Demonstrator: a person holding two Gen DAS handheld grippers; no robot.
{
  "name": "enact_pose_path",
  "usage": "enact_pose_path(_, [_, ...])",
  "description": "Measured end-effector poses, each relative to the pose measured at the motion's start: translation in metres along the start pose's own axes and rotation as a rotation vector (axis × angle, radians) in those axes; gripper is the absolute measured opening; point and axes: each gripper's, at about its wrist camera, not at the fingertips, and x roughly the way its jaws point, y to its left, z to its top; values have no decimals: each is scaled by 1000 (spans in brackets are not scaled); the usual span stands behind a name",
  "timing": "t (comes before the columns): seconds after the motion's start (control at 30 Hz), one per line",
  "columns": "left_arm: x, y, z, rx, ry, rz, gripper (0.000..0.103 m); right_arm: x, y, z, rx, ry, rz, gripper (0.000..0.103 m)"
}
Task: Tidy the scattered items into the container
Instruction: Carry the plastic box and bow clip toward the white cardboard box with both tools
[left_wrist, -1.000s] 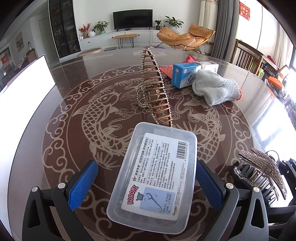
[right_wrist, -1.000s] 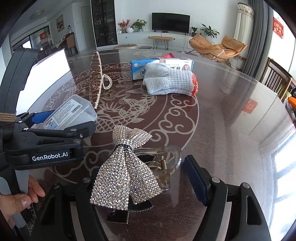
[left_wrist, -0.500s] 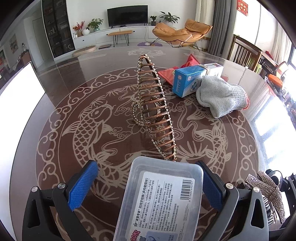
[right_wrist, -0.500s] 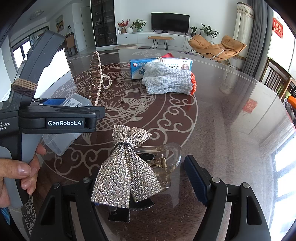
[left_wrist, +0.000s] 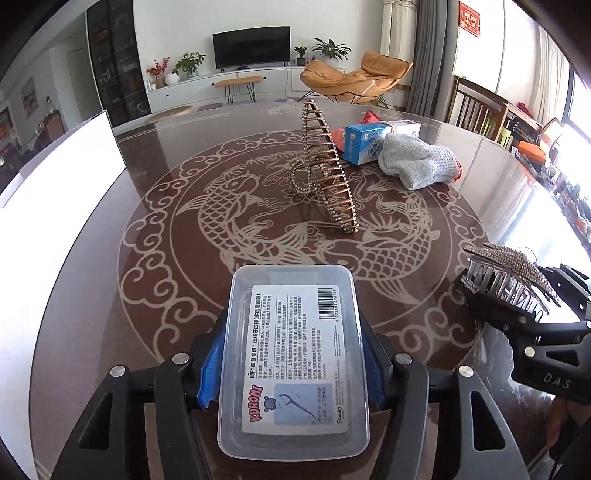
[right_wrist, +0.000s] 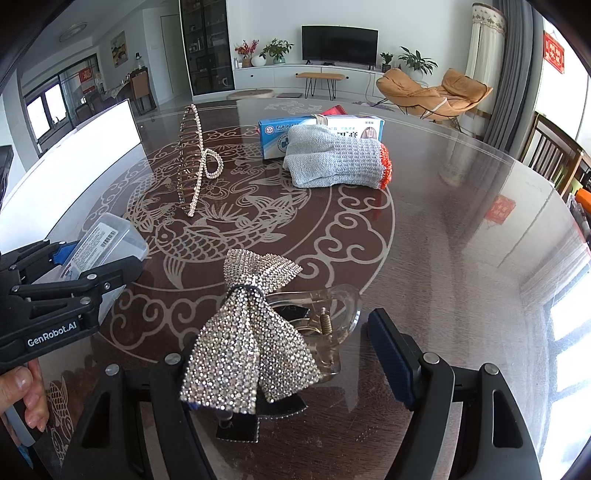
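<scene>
My left gripper (left_wrist: 293, 358) is shut on a clear plastic box (left_wrist: 295, 354) with a printed label, its blue pads pressed on both long sides; the box also shows in the right wrist view (right_wrist: 107, 240). My right gripper (right_wrist: 295, 343) is open around a rhinestone bow hair claw (right_wrist: 255, 325), which lies between the fingers; the right pad (right_wrist: 388, 354) stands clear of it. The claw also shows in the left wrist view (left_wrist: 506, 273). A gold rhinestone hair comb (left_wrist: 327, 170) stands mid-table. A white container wall (left_wrist: 62, 162) is at the left.
A blue and white carton (left_wrist: 365, 142), a grey knit glove with a red cuff (left_wrist: 417, 160) and a red packet (left_wrist: 369, 118) lie at the far right of the round patterned table (left_wrist: 184, 206). Wooden chairs (left_wrist: 476, 110) stand beyond the table edge.
My left gripper has closed on the clear box, which now lies straight between the pads. The left view has shifted. The right gripper and bow claw have barely moved.
</scene>
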Motion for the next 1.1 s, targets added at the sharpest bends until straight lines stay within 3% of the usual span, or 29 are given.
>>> enact_pose_path(0.13, [-11, 17, -15, -11, -2, -8, 60, 0, -1, 1, 10, -4, 13, 75])
enact_pose_path(0.4, [-12, 21, -14, -26, -11, -25, 60, 0, 0, 0, -9, 2, -9, 75])
enact_pose_path(0.43, [-12, 21, -14, -30, -12, -30, 60, -1, -1, -1, -7, -1, -13, 73])
enact_pose_path(0.5, [-14, 25, -14, -46, -16, -45, 60, -7, -1, -1, -11, -28, 18, 49])
enact_pose_path(0.6, [-19, 39, -18, -127, -23, -91, 60, -16, 2, -3, -25, -73, 42, 49])
enact_pose_path(0.7, [-30, 54, -21, -227, -33, -235, 60, -28, 1, -4, -19, -126, 26, 49])
enact_pose_path(0.73, [-37, 56, -20, -230, -54, -251, 60, -31, 1, -5, -15, -143, 28, 49])
enact_pose_path(0.87, [-58, 44, -16, -140, -119, -173, 60, -31, -3, -3, 1, -144, 49, 49])
enact_pose_path(0.97, [-48, 38, -21, -133, -72, -134, 60, -27, -7, -2, 20, -122, 76, 49])
enact_pose_path(1.1, [-50, 32, -29, -123, -23, -148, 60, -32, -7, -8, 30, -134, 105, 49])
